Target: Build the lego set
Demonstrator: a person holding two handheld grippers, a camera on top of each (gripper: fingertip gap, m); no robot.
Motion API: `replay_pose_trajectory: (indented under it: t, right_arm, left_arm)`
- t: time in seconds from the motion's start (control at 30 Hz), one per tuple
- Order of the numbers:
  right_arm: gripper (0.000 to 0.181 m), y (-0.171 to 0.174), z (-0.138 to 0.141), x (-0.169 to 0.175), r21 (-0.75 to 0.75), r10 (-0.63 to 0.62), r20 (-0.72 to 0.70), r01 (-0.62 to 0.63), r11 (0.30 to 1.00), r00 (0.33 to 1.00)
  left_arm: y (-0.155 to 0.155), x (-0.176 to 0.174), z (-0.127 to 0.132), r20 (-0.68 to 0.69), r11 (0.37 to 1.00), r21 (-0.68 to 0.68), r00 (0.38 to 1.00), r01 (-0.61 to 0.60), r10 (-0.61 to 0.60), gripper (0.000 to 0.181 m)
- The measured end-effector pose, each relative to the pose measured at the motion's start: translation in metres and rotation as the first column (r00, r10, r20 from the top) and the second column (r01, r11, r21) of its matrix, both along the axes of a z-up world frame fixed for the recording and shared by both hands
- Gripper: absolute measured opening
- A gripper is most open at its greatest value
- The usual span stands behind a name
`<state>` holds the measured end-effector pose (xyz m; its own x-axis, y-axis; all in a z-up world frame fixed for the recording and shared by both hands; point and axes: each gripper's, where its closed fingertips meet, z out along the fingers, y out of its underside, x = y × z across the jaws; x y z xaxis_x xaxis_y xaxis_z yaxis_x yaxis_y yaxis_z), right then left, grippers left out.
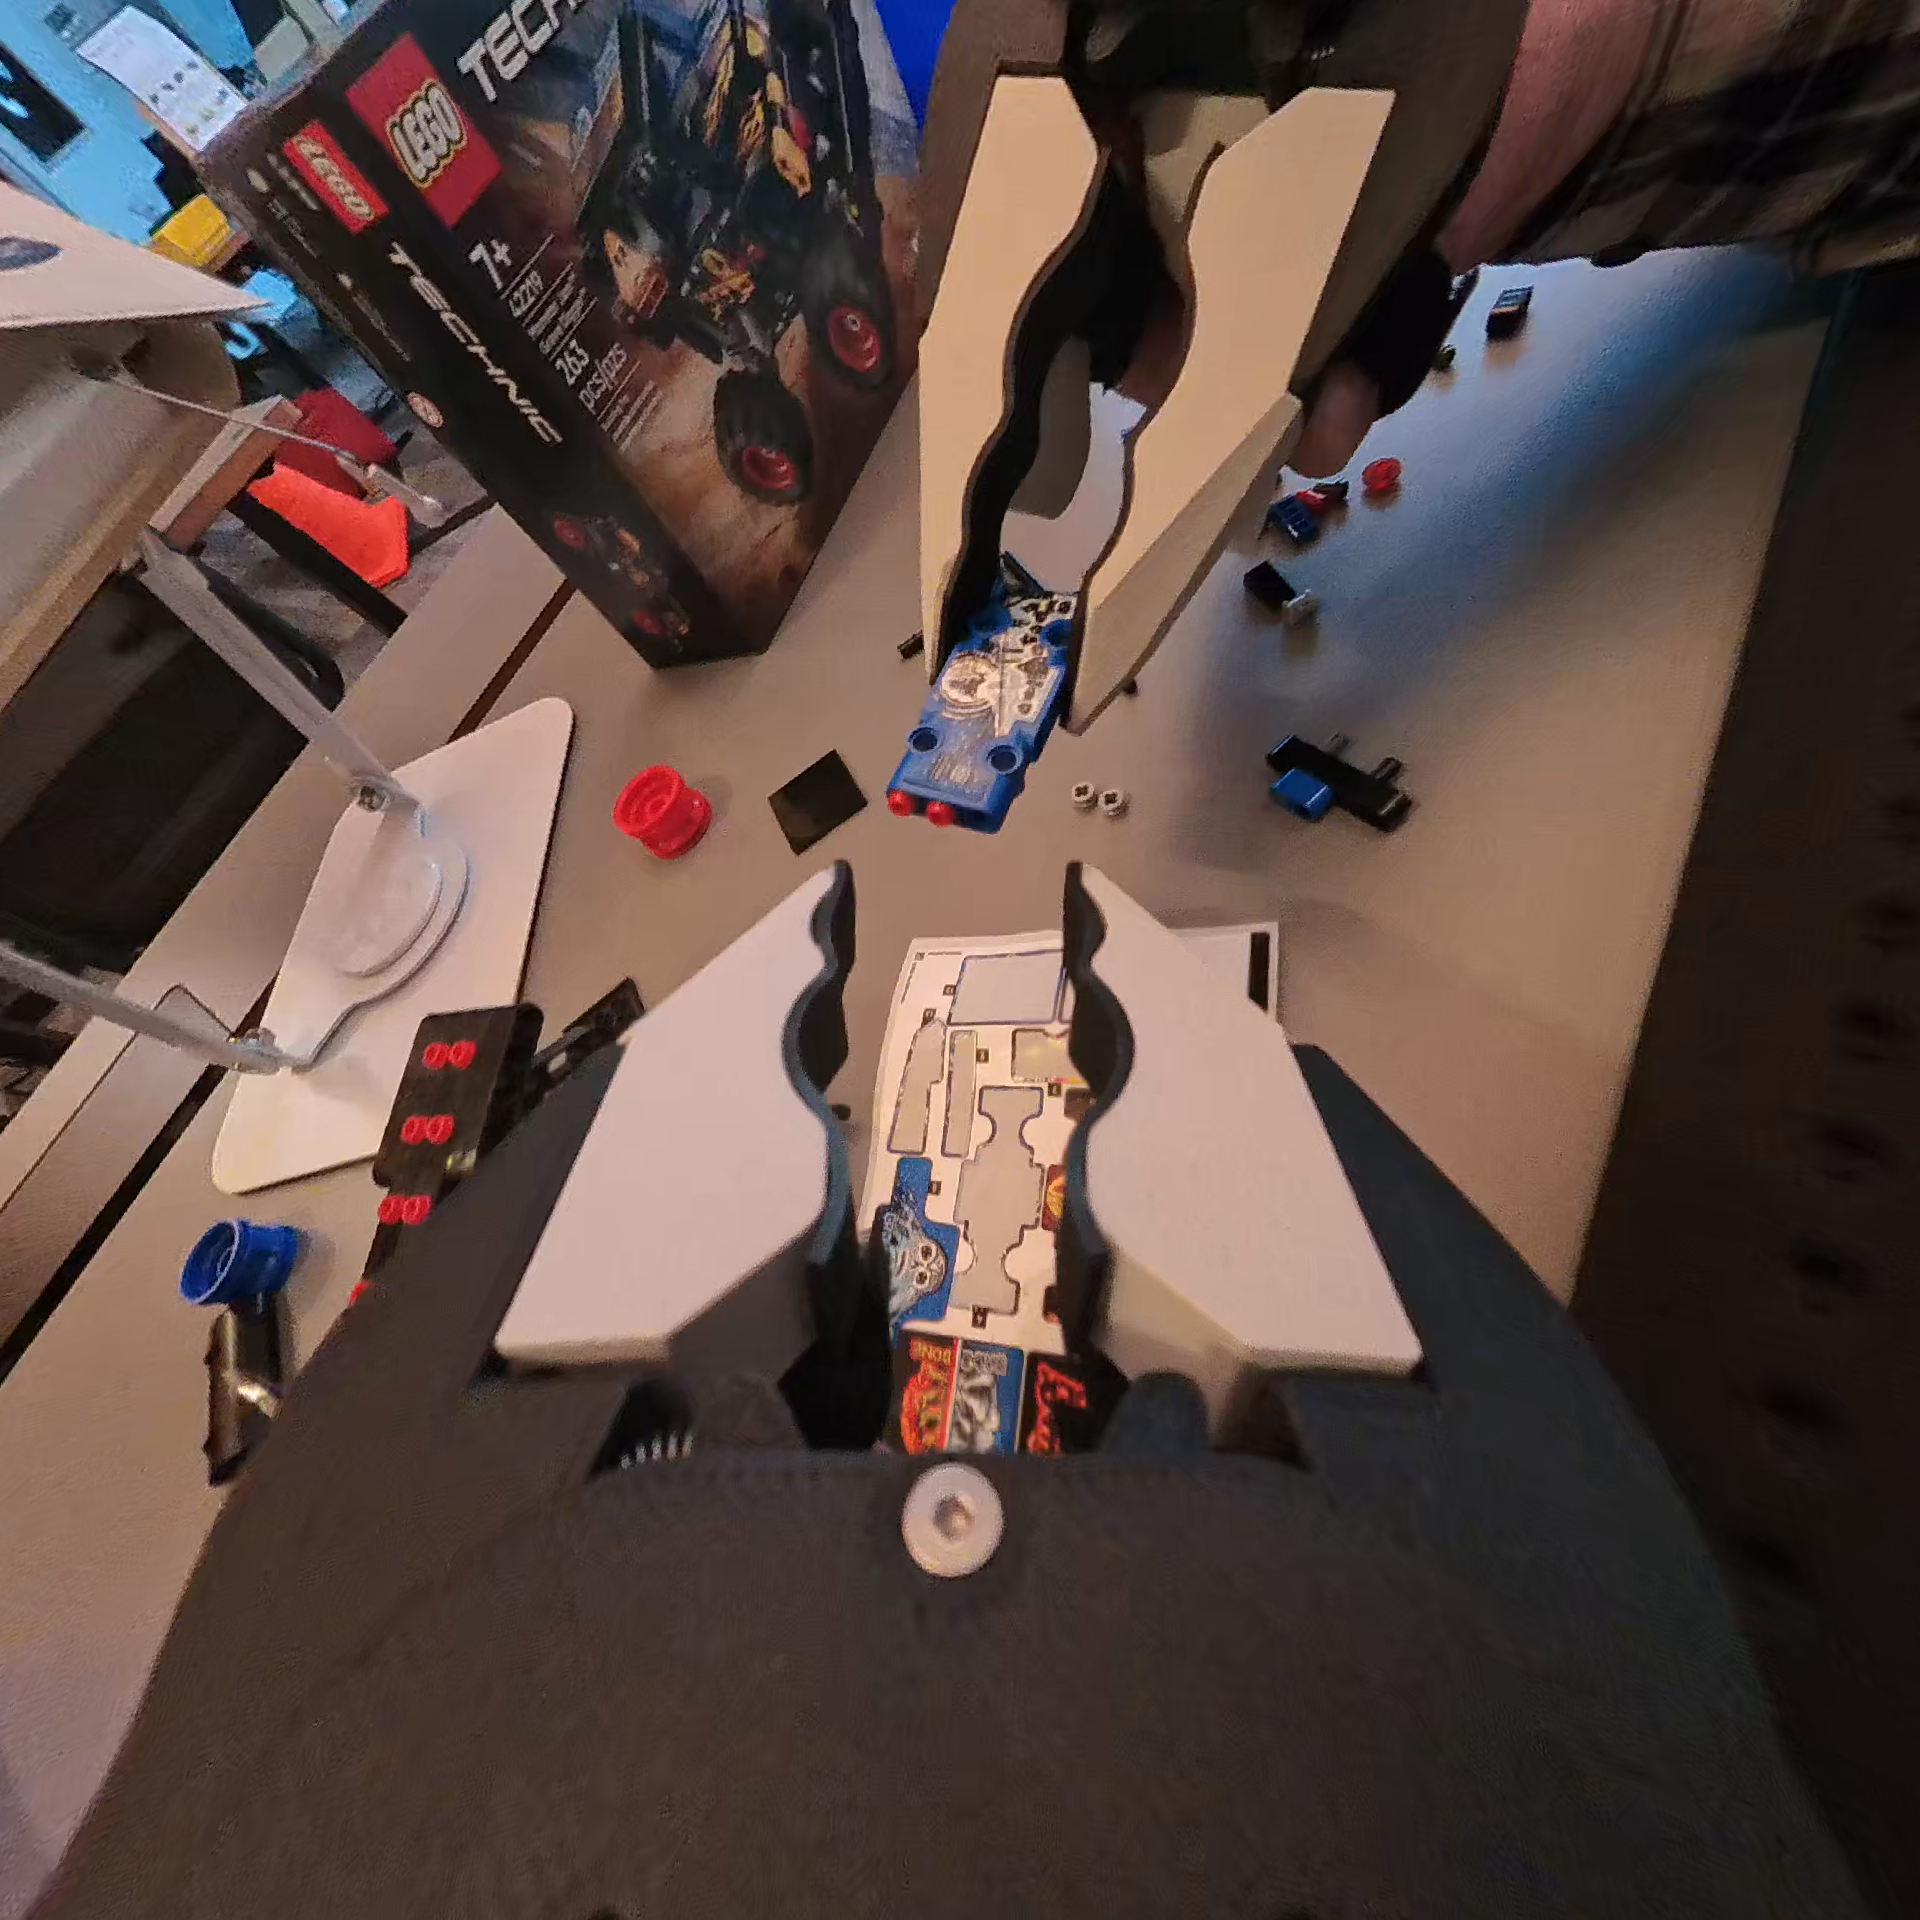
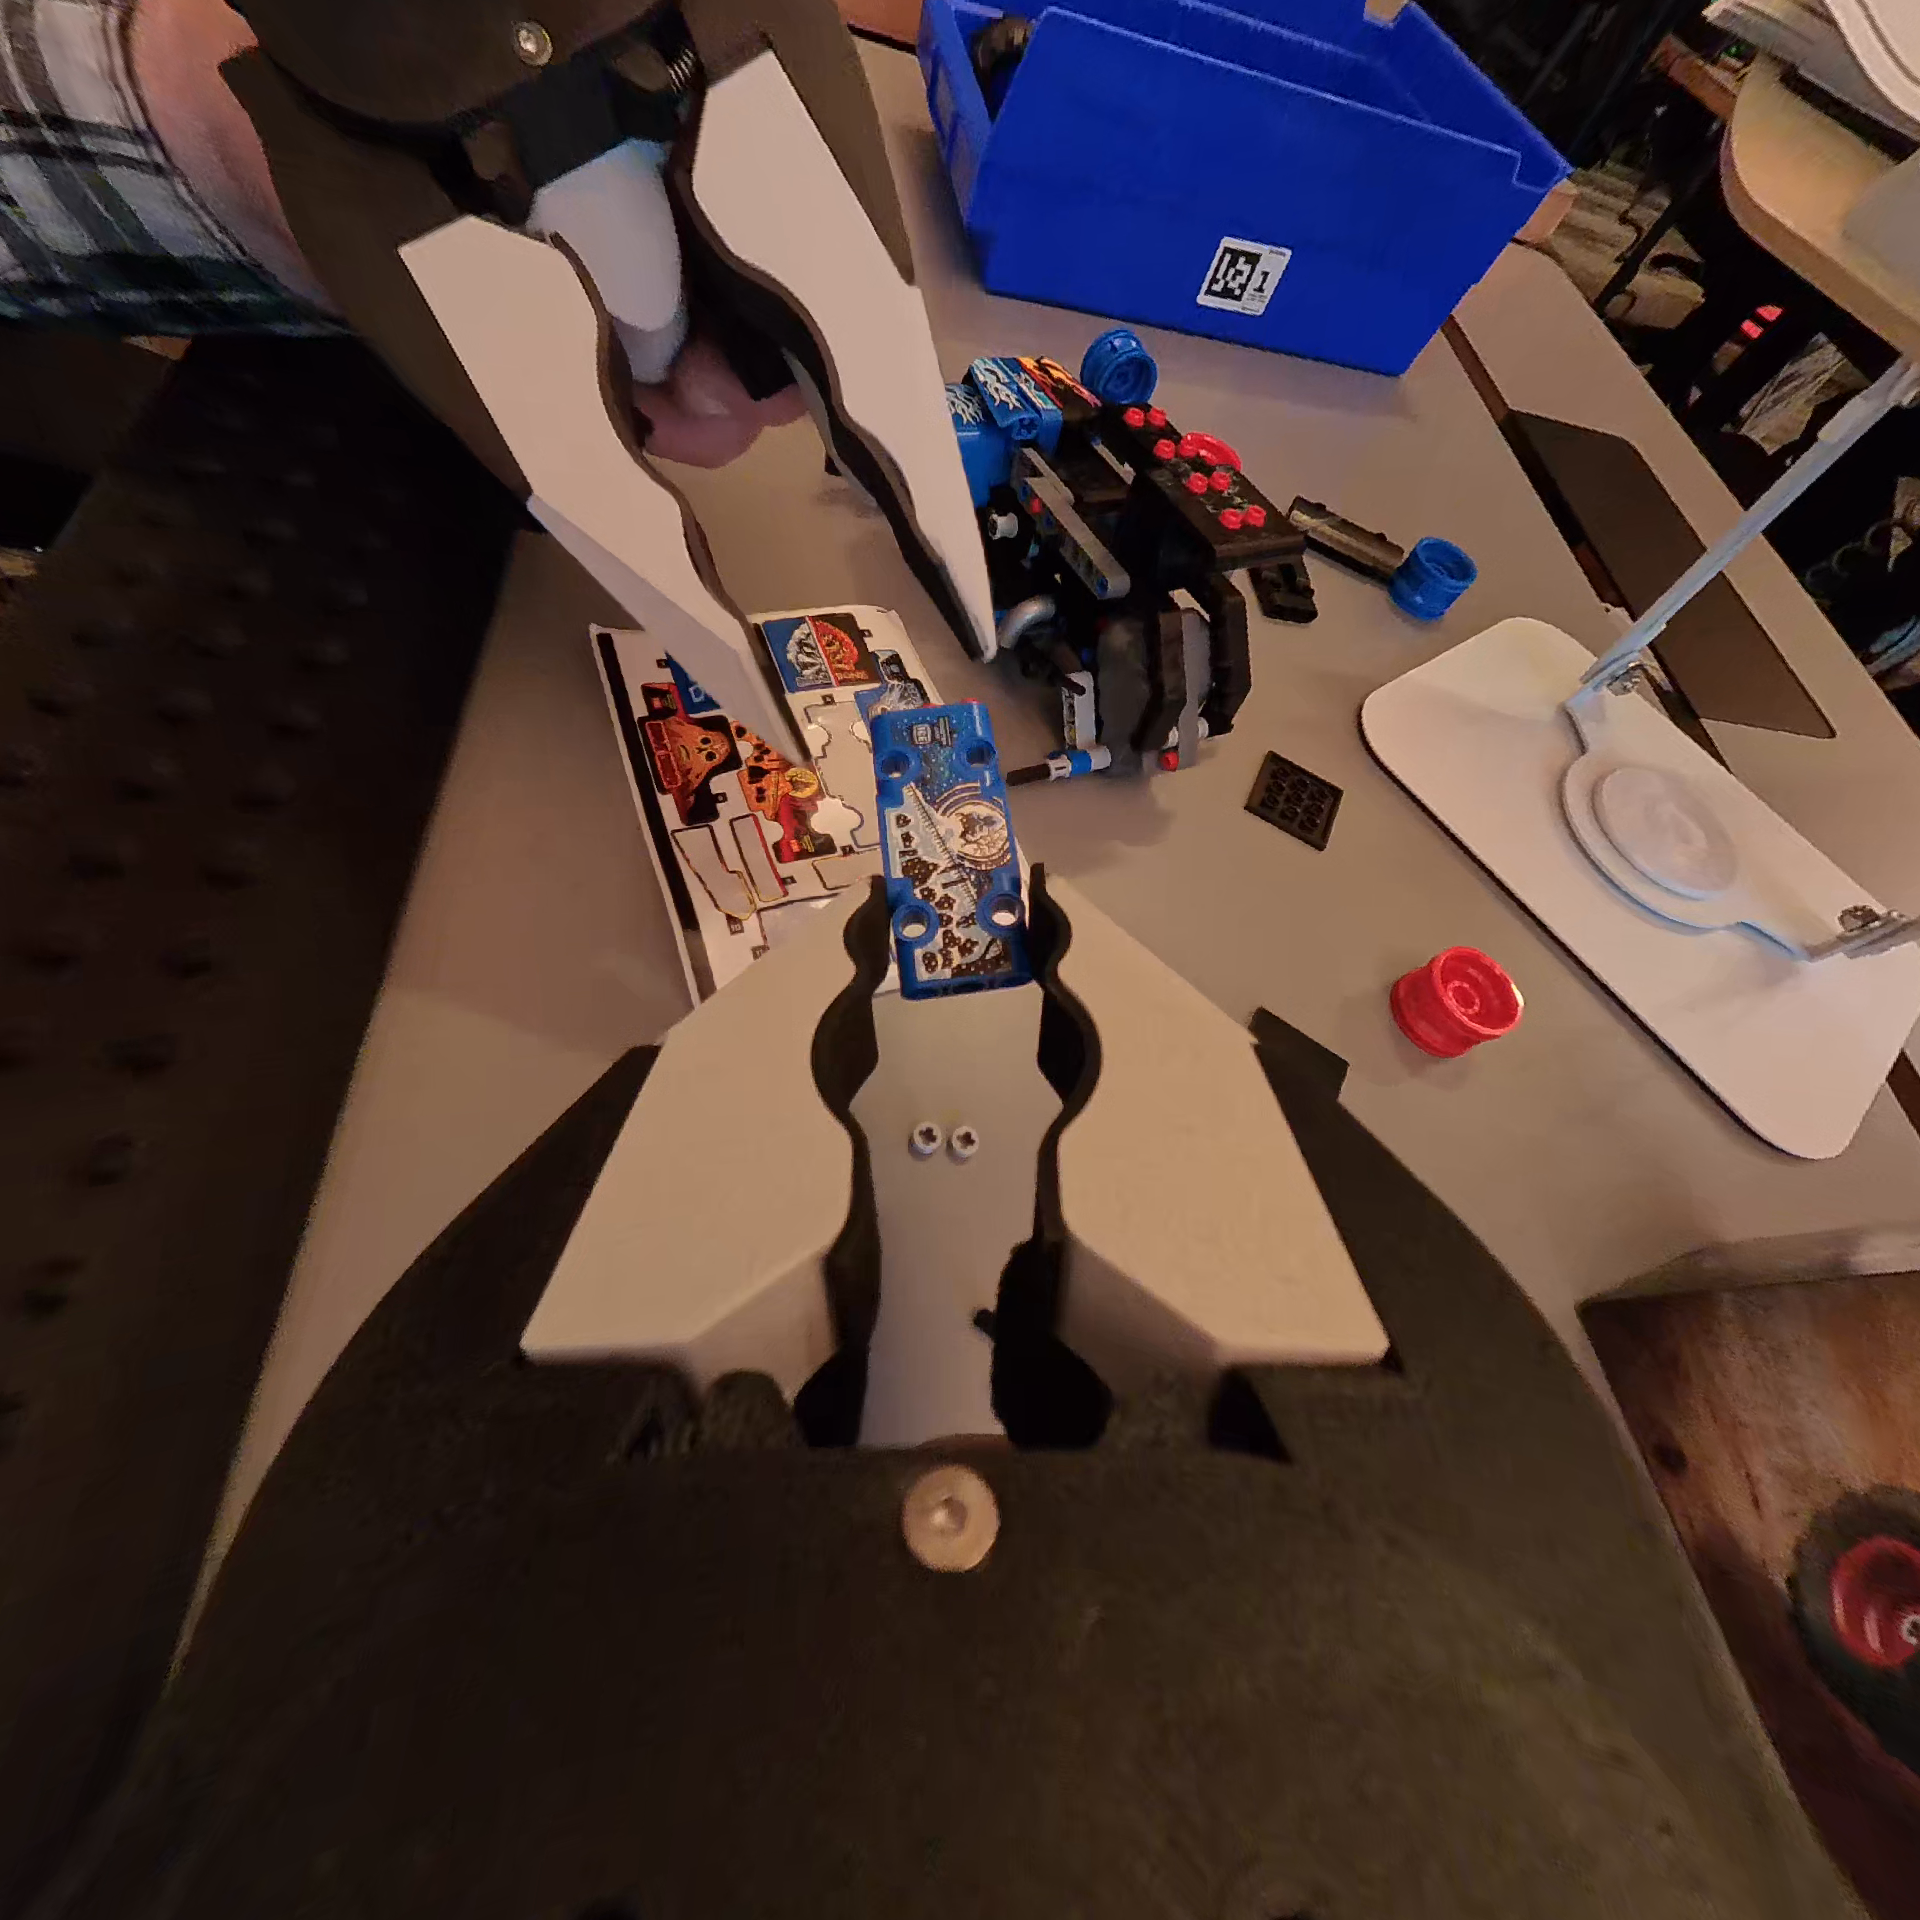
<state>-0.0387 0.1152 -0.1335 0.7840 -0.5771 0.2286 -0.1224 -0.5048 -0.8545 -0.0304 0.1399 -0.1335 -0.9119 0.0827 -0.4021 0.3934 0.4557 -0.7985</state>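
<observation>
1. Right wrist view: your right tool [image 2: 956,935] pinches the near end of a blue stickered panel [image 2: 943,842], which juts forward past the fingertips, above the grey table [image 2: 1195,904].
2. Your left tool [image 2: 883,696] comes down from the upper left with its jaws spread and nothing between them; one fingertip is over the sticker sheet [image 2: 727,800], which lies flat on the table just left of the panel.
3. Right of that tool lies the partly built black and blue model [image 2: 1132,582], with a blue wheel hub [image 2: 1432,578] beside it.
4. Two small grey bushes [image 2: 943,1139] sit on the table between your right tool's fingers.
5. A black square plate [image 2: 1294,800] and a red wheel hub [image 2: 1455,1000] lie apart on the right, near a white stand base [image 2: 1475,727].
6. A blue bin [image 2: 1247,177] stands at the far edge.
7. Left wrist view: the lego box [image 1: 623,343] stands upright at the table's far side.
</observation>
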Motion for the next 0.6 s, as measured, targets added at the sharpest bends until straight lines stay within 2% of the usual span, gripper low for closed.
replay_pose_trajectory:
  t: [0.17,0.27,0.6]
  right_arm:
    - [0.025,0.0036,0.0013,-0.0024,-0.001,0.022,0.014,-0.022,1.0,1.0]
    - [0.025,0.0075,0.0012,-0.0041,-0.001,0.037,0.015,-0.037,0.999,0.999]
    - [0.025,0.0087,0.0034,-0.0046,-0.002,0.042,0.031,-0.042,0.999,0.999]
  left_arm:
    - [-0.0093,-0.0037,0.003,0.012,0.999,-0.032,1.0,0.024,-0.024,0.036]
    - [-0.0111,-0.0075,0.0038,0.024,0.998,-0.05,0.999,0.049,-0.047,0.026]
    - [-0.0105,-0.0089,0.0063,-0.015,0.994,-0.095,0.998,0.054,-0.056,0.028]
